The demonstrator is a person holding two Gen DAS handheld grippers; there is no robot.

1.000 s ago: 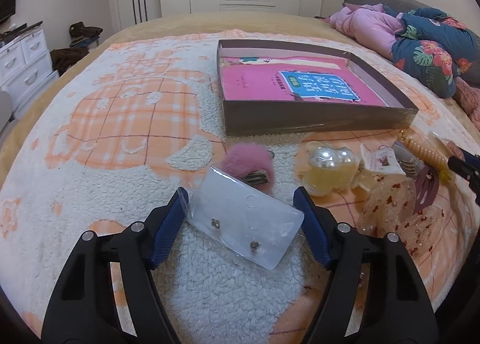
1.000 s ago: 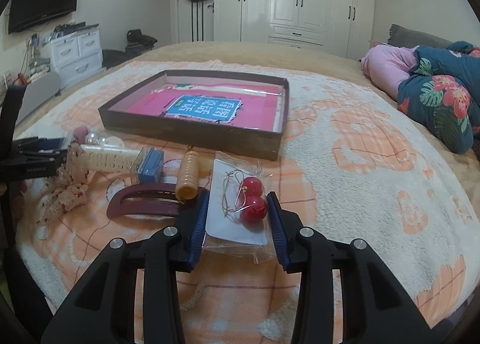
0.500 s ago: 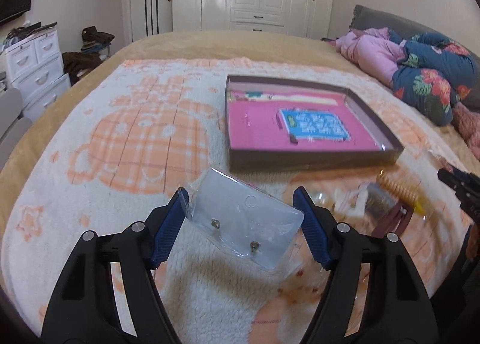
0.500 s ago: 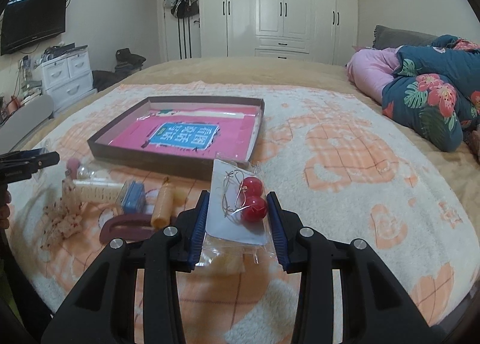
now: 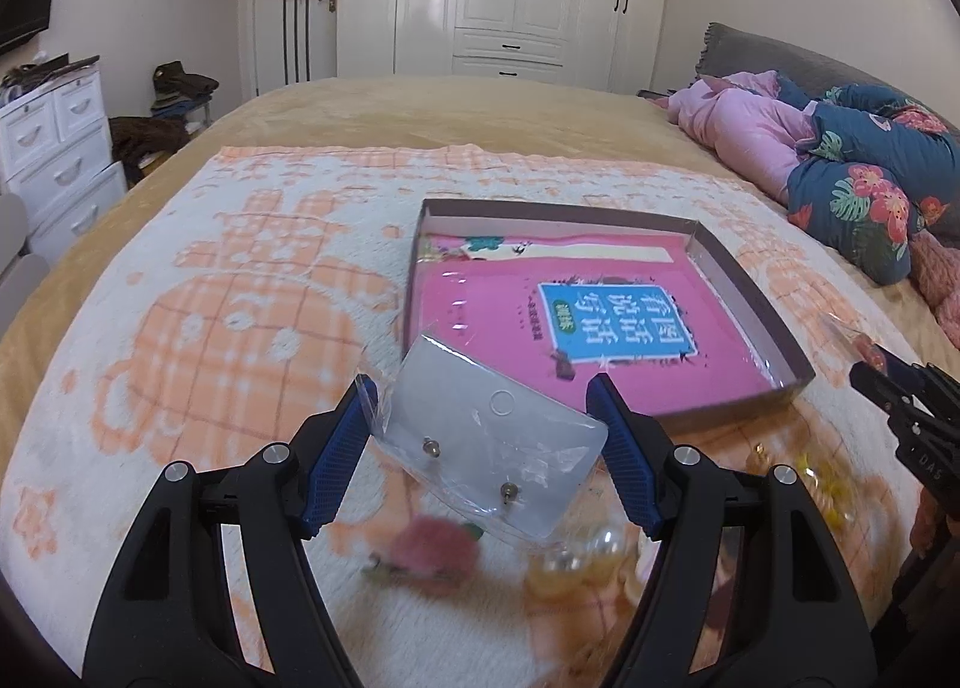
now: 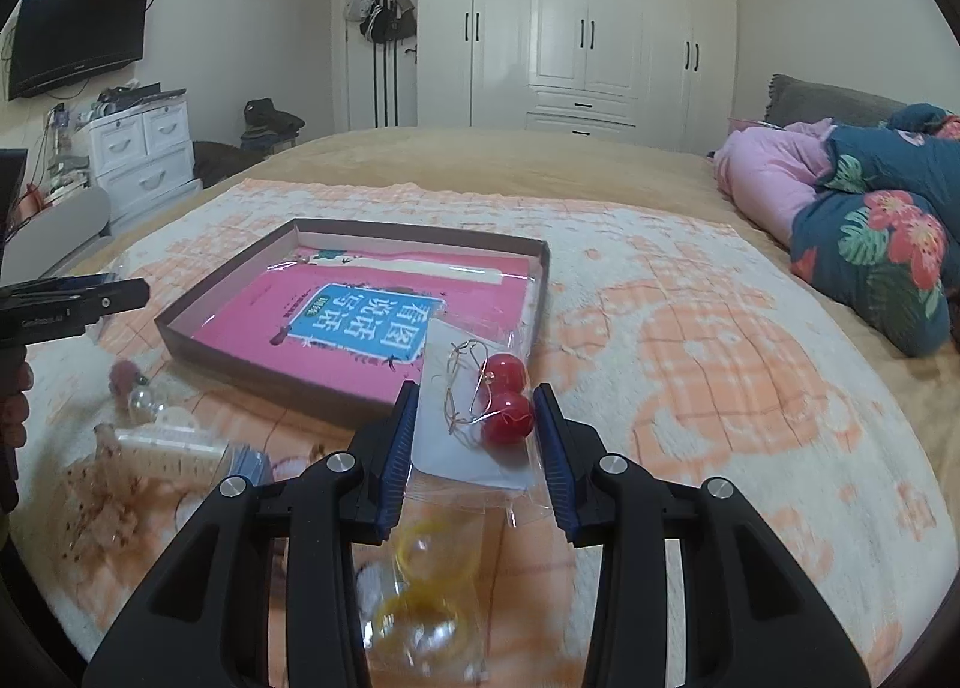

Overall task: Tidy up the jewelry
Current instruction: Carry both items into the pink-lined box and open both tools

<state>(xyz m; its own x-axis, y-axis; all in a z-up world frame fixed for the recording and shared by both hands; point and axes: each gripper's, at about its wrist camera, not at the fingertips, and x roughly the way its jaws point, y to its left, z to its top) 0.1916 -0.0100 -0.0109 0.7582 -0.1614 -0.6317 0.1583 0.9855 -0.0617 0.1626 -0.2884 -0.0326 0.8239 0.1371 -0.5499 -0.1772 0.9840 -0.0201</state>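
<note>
My left gripper (image 5: 483, 406) is shut on a clear plastic packet with two stud earrings (image 5: 489, 448), lifted above the blanket just before the shallow brown box (image 5: 750, 304) with its pink lining. In the right wrist view my right gripper (image 6: 474, 409) is shut on a clear packet of red ball earrings on a white card (image 6: 480, 418), held near the same box (image 6: 270, 370) at its front right corner. The right gripper (image 5: 900, 394) shows at the left view's right edge, and the left gripper (image 6: 72, 304) at the right view's left edge.
Loose pieces lie on the orange and white blanket in front of the box: a pink fluffy clip (image 5: 432, 553), a pearl-topped bottle (image 5: 576, 562), yellow rings in a bag (image 6: 426, 586) and a clear speckled claw clip (image 6: 120, 484). Folded bedding (image 6: 870, 232) lies to the right.
Both grippers have risen with their packets and moved toward the box. The loose items on the blanket now lie lower and blurred under the fingers.
</note>
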